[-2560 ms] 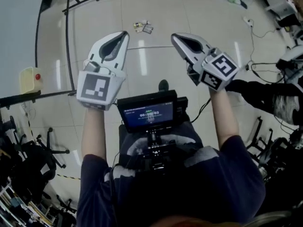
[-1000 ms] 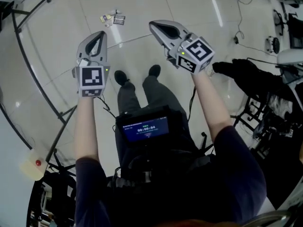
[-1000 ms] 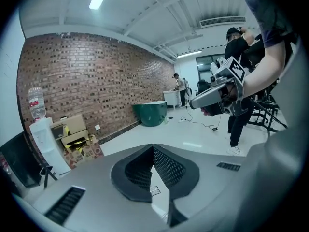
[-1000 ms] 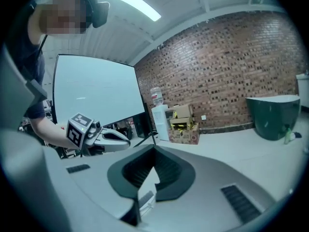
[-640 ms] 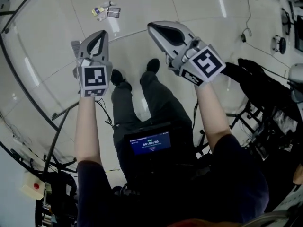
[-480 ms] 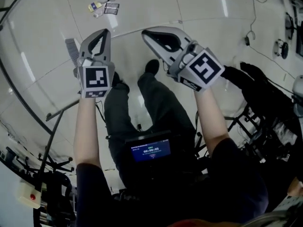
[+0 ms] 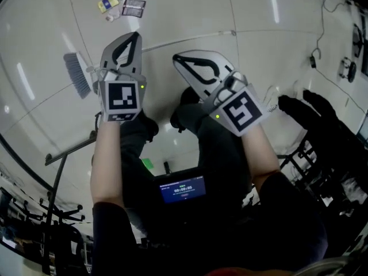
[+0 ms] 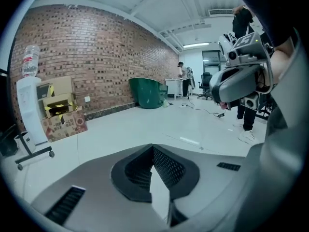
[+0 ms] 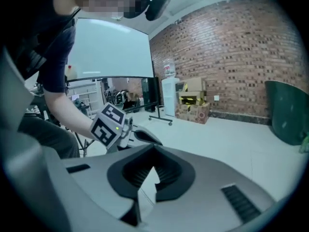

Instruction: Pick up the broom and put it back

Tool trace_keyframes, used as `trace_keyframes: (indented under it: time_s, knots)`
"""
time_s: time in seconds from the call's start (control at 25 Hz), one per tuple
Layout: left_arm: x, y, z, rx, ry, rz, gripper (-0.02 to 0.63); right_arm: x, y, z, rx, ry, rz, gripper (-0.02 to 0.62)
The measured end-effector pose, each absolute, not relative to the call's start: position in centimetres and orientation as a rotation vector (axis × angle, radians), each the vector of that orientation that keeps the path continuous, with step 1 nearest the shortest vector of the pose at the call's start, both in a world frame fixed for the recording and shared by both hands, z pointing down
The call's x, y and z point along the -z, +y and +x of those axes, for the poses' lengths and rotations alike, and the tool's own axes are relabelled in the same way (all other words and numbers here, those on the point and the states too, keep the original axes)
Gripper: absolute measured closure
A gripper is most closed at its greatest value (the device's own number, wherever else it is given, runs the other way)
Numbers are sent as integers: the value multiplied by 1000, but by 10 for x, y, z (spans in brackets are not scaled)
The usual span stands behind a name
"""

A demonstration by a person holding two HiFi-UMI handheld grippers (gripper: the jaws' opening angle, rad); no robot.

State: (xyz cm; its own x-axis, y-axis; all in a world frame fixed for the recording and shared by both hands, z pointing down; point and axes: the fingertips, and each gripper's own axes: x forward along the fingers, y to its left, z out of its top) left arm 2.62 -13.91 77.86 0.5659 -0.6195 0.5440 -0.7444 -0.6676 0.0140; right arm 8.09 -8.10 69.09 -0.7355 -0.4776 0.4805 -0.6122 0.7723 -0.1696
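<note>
Lying on the pale floor (image 7: 259, 16), the broom (image 7: 76, 73) shows in the head view only as a grey brush head, to the left of the left gripper (image 7: 136, 35). Its handle cannot be followed, because the gripper covers that part of the picture. Neither gripper holds the broom. The left gripper has its two jaws pressed together at the tips, and in the left gripper view only bare floor is seen through the small gap behind the tips. The right gripper (image 7: 175, 57) is just beside it on the right side, and its jaws are also closed with nothing between them. Both grippers point away from the person and somewhat downward, with their marker cubes turned toward the head camera. Under the arms, a small screen (image 7: 182, 190) glows blue on the person's chest. Farther on the floor, beyond the left gripper, a few small cards (image 7: 122, 5) lie together, well apart from the broom. A black stand (image 7: 69, 152) crosses the lower left. The gripper views look across the room to a brick wall (image 8: 96, 57), a green bin (image 8: 147, 93), some boxes (image 8: 60, 114) and a water dispenser (image 8: 30, 105).
</note>
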Motion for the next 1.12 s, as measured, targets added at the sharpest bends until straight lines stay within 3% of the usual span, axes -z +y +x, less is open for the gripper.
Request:
trace_keyframes:
  time_s: [0.56,0.92,1.04,1.12]
  knots:
    - [-909,-160,49,-742,-1094,2696,606,-787,-116,98,-361,-2505,818,580]
    - [-907,-178,68,-629,-1114,2701,606,-832,-131,108,-220,-2411,707,580]
    - [-927,-180,76,-680,-1074,2713,606,-842,-147,119,-45,-2410,661,578]
    - [-953,-172,83,-774,-1010,2732,606,-847,-156,132,-143,-2438,753,578]
